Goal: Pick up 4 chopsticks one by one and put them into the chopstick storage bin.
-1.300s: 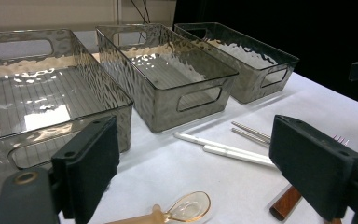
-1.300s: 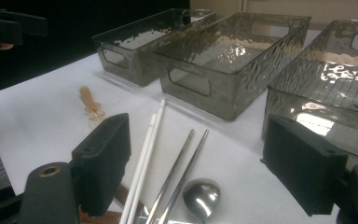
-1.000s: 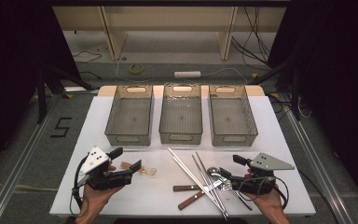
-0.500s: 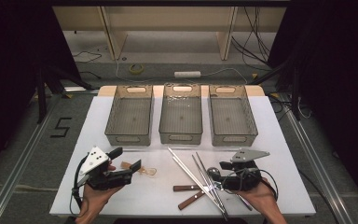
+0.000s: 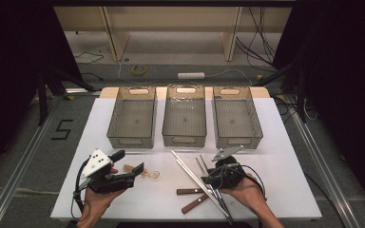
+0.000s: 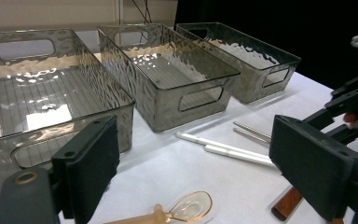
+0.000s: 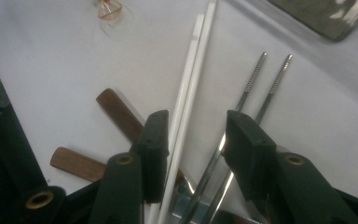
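Observation:
Cutlery lies on the white table (image 5: 285,190) in front of me: a pair of white chopsticks (image 5: 186,167), a pair of metal chopsticks (image 5: 203,166), two brown wooden handles (image 5: 189,191) and a clear amber spoon (image 5: 150,174). My right gripper (image 5: 208,180) points down at this pile. In the right gripper view its jaws (image 7: 196,135) have just been closing, with the white chopsticks (image 7: 186,98) and metal chopsticks (image 7: 256,93) lying between them; a gap still shows, so nothing is clamped. My left gripper (image 5: 129,162) hovers wide open at the left, the amber spoon (image 6: 186,207) below its jaws (image 6: 200,163).
Three empty smoky clear bins stand side by side behind the cutlery: left (image 5: 132,137), middle (image 5: 184,137), right (image 5: 235,137). The table's front edge runs just below both hands. Beyond the table are floor cables and a dark curtain on both sides.
My right gripper has moved left and slightly down over the cutlery pile, and its jaws have narrowed around the chopsticks. The left gripper has stayed where it was.

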Available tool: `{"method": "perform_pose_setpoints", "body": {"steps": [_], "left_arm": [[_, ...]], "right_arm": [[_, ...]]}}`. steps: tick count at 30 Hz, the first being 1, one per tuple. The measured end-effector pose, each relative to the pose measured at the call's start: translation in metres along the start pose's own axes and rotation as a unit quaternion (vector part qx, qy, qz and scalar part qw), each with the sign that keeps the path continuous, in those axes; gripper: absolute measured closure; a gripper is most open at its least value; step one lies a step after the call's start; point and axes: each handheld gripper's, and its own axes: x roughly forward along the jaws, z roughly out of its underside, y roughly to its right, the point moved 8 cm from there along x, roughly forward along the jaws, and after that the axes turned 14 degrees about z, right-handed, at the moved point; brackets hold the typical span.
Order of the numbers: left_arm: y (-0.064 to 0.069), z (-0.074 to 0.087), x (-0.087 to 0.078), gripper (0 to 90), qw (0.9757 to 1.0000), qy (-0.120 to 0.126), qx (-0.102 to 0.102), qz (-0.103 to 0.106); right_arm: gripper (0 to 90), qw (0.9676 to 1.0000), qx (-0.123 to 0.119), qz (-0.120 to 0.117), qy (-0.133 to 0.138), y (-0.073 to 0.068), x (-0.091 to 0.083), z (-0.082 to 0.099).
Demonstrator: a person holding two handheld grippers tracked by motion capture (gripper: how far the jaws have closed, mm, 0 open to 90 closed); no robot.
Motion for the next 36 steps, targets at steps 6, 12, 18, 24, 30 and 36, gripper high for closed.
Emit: {"method": "perform_pose_setpoints", "body": {"steps": [6,12,18,24,30,36], "left_arm": [[0.0,0.0,0.0,15.5,1.0,-0.001,0.001,0.0],[0.0,0.0,0.0,15.5,1.0,0.0,0.001,0.0],[0.0,0.0,0.0,15.5,1.0,0.0,0.0,0.0],[0.0,-0.001,-0.001,15.4,1.0,0.004,-0.003,0.002],[0.0,-0.001,0.0,15.4,1.0,0.004,0.0,0.002],[0.001,-0.001,0.0,15.4,1.0,0.004,-0.001,0.003]], "right_arm": [[64.3,0.9995,-0.013,0.002,-0.029,-0.004,0.015,-0.003],[67.8,0.9989,-0.017,-0.003,-0.043,-0.006,0.023,-0.004],[71.9,0.9979,-0.024,-0.006,-0.06,-0.01,0.03,-0.003],[75.6,0.9974,-0.019,-0.006,-0.07,-0.01,0.033,-0.002],[76.3,0.996,-0.026,-0.004,-0.086,-0.016,0.04,0.001],[79.9,0.9957,-0.02,0.0,-0.091,-0.016,0.043,0.0]]}}
